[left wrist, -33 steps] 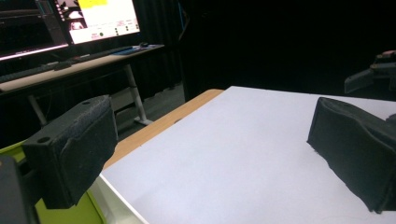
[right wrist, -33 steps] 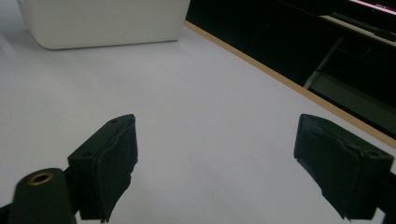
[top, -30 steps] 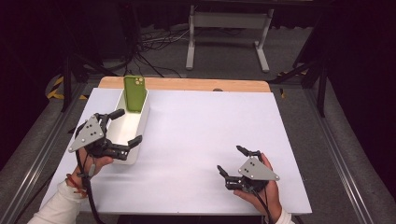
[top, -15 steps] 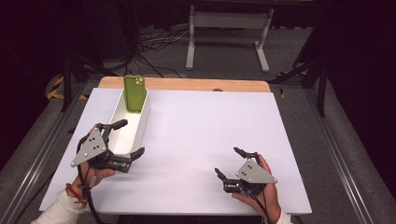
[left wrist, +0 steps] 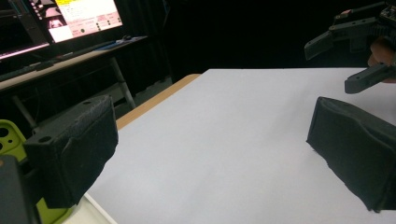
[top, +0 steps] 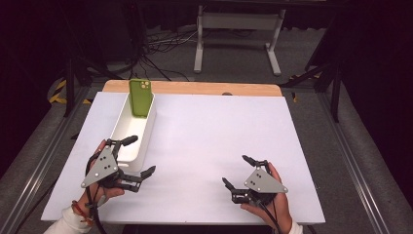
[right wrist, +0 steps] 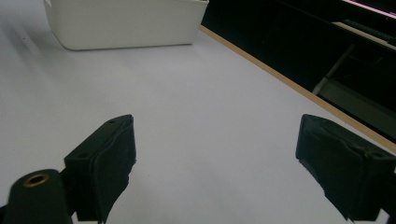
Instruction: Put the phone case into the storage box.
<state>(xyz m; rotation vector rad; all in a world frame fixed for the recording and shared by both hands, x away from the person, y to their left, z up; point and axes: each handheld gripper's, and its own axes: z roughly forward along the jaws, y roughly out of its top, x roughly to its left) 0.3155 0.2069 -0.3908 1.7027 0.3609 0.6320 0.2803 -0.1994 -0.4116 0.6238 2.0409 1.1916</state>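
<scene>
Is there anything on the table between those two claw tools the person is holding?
No. In the high view, only bare white table lies between the left gripper and the right gripper.

Black grippers carry grey triangular plates; left wrist [top: 78, 214] wears a white sleeve.

Glossy white plastic bin [top: 130, 134], matt green phone [top: 140, 98]

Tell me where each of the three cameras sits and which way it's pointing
High view: above the person's side, looking forward and down on the white table; both hands, left gripper and right gripper show.
Left gripper view: rides the left gripper, faces across the table past its open jaws.
Right gripper view: rides the right gripper, faces the white bin.
Shared: high and left gripper views both show the green phone.
</scene>
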